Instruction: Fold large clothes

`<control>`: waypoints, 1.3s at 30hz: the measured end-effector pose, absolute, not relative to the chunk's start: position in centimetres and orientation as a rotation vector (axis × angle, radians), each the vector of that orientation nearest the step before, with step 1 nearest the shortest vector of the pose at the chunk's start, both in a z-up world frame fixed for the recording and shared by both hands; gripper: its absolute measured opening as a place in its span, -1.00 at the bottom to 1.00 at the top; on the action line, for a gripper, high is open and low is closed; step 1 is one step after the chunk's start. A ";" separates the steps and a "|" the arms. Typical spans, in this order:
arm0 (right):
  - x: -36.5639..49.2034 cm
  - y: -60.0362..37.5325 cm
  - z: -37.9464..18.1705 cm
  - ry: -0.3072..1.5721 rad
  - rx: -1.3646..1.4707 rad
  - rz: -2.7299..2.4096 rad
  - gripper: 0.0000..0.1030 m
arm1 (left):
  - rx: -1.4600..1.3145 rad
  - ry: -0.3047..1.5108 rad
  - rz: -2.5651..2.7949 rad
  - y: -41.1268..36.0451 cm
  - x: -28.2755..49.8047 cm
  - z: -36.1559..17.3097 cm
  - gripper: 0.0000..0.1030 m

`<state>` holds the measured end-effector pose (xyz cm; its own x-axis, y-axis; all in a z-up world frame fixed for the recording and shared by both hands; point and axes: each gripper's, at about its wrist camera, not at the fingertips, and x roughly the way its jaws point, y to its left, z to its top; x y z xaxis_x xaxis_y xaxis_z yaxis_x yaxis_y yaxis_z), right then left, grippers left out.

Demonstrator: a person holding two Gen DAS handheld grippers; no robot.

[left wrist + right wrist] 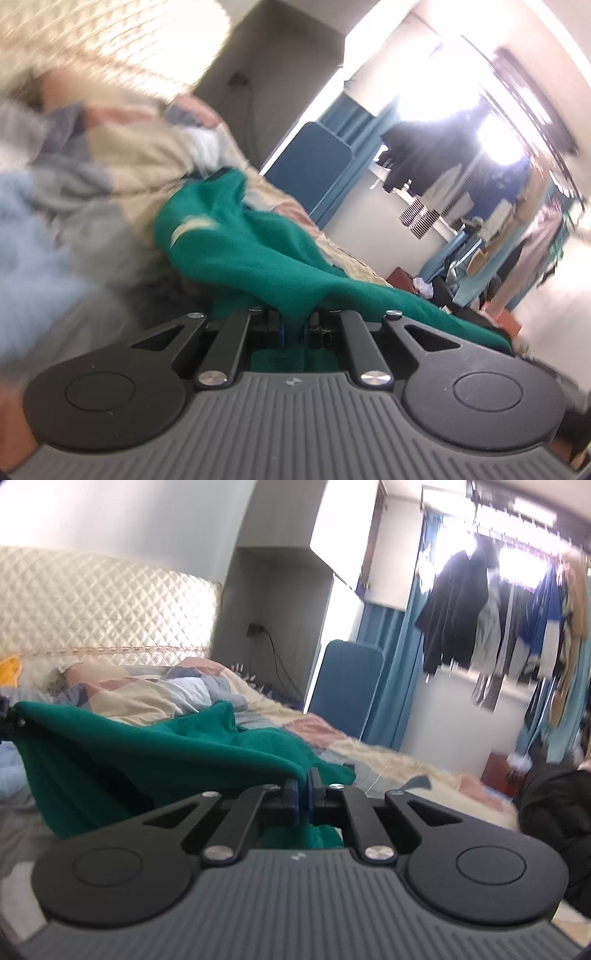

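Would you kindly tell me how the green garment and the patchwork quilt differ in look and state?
The green garment is one solid colour; the patchwork quilt has pink, cream and blue-grey blocks. The garment is lifted, pinched by the left claw and right claw; the quilt lies rumpled on the bed. Both are soft, creased fabric.

Garment (147, 746) on bed (388, 764), headboard (110, 602) behind, hanging clothes (461, 605) right.

The green garment (147, 746) is soft, matt knit cloth with a fuzzy nap. Each gripper (303, 790) is matt black plastic with shiny metal screw heads and a ribbed grey body. The headboard (103, 605) is glossy quilted cream padding; the patchwork bedcover (332, 734) is matt cloth.
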<state>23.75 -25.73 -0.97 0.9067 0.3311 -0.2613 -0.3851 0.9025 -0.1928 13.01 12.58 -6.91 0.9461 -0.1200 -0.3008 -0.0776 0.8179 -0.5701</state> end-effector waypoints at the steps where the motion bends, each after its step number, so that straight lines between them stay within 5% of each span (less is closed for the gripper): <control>1: 25.2 -25.8 -1.1 0.250 -0.233 0.375 -0.86 | -0.599 0.337 -0.033 12.5 14.1 -6.8 -0.80; 15: 41.1 -26.2 -13.4 0.657 0.106 0.360 -0.76 | -0.537 0.451 -0.059 13.9 31.3 -13.8 -0.62; 28: 45.4 -25.7 -17.6 0.719 0.160 0.370 -0.52 | -0.648 0.407 -0.123 15.5 33.9 -17.5 -0.59; 31: 44.8 -26.0 -16.5 0.714 0.170 0.353 -0.41 | -0.633 0.394 -0.114 15.1 32.5 -16.4 -0.35; 34: 43.5 -26.8 -14.5 0.679 0.192 0.324 0.01 | -0.639 0.377 -0.107 14.8 30.3 -15.3 0.08; 36: 42.1 -27.6 -13.2 0.651 0.238 0.347 0.29 | -0.622 0.364 -0.088 14.3 28.5 -14.6 0.18; 39: 39.7 -28.5 -11.3 0.610 0.275 0.371 0.38 | -0.572 0.370 -0.039 13.5 25.7 -13.6 0.20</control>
